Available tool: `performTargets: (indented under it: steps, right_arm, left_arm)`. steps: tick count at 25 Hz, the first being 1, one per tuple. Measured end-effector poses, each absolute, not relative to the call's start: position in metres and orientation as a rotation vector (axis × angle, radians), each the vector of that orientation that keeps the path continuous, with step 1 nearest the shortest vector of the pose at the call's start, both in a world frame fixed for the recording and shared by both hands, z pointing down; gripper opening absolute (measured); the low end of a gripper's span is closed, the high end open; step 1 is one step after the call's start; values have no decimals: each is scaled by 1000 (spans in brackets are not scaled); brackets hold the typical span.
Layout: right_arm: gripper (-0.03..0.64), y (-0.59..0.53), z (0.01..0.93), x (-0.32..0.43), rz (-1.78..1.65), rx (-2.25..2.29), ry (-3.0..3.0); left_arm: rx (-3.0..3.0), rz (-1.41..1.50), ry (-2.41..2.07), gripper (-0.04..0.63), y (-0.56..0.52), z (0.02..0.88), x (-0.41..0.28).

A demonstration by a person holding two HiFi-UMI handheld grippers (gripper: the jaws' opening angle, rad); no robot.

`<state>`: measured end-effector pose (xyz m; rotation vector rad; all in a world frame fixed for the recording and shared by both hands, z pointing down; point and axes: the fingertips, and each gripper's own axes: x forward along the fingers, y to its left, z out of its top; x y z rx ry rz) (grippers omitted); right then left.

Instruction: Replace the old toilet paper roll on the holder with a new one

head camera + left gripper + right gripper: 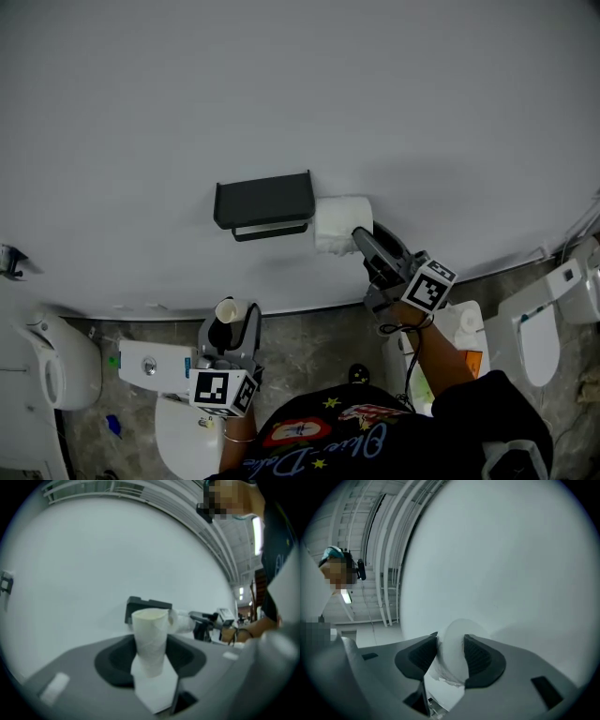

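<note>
**Operator:** Where is the new roll?

**Spotter:** In your right gripper. Its jaws are clamped on the white toilet paper roll, with the pads pressing into its sides. The roll is up against the wall, just right of the black holder. I cannot tell whether it touches the holder's end.

**Operator:** And the old one?

**Spotter:** Your left gripper has the cardboard core upright between its jaws, which are partly spread and closed on it. A scrap of white paper hangs at its foot. It is low and near you, well apart from the holder.

**Operator:** Any writing?

**Spotter:** There are square black-and-white markers on the left cube and the right cube. On your shirt the cursive word "Blue" reads, but I cannot read the rest.
</note>
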<state>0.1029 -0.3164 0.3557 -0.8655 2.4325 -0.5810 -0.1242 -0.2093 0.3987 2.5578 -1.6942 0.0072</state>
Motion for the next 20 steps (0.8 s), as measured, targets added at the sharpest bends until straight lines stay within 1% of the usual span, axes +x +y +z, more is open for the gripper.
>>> performTargets:
  steps: [5, 10, 12, 20]
  right_arm:
    - [190, -319, 366, 78, -594, -845, 2489]
    - [190, -318, 366, 6, -590, -794, 2566]
    - [190, -318, 369, -12, -612, -769, 2577]
    - [190, -318, 372, -20, -674, -717, 2590]
  left_arm:
    - [2544, -7, -1713, 183, -202, 398, -128]
    - [2517, -25, -1733, 183, -194, 402, -167]
    - [2505, -31, -1747, 183, -191, 402, -174]
    - [2486, -41, -1781, 183, -184, 400, -157]
